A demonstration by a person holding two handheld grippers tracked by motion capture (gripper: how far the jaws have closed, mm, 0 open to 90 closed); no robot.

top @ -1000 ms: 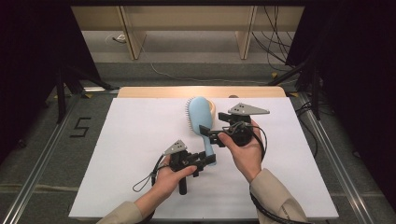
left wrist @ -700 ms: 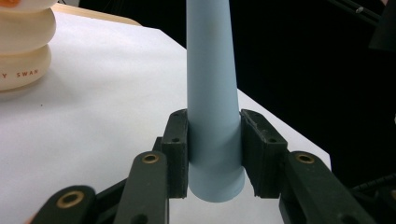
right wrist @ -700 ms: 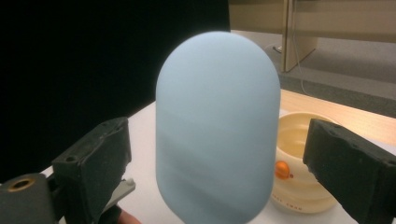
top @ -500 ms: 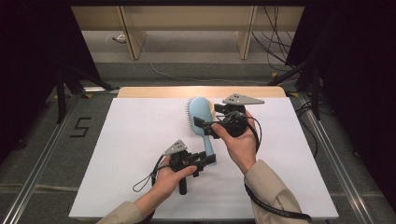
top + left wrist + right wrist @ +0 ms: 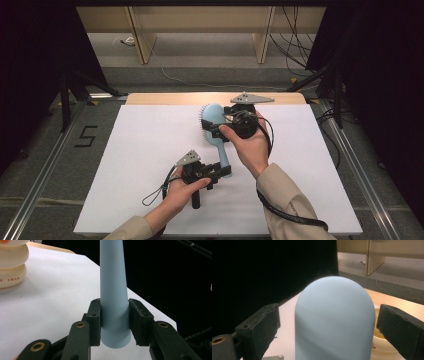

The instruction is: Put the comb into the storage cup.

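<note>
Light blue hairbrush [image 5: 216, 131] lifted over white table [image 5: 135, 165], handle end clamped in left gripper [image 5: 114, 315]. Right gripper [image 5: 329, 322] spread wide around brush head, pads apart from it. Cream stacked-ring object [image 5: 11, 262] beyond, on table.

The hairbrush [image 5: 216, 131] is pale blue, plain and unpatterned on its back and handle. Both grippers, the left gripper [image 5: 216, 172] and right gripper [image 5: 214, 131], are black, each topped by 1 grey plate. The table [image 5: 140, 150] wears a white cover with a light wood edge at the far side. A cream object [image 5: 11, 263] bears brown lettering. The sleeves [image 5: 290, 205] are beige.
</note>
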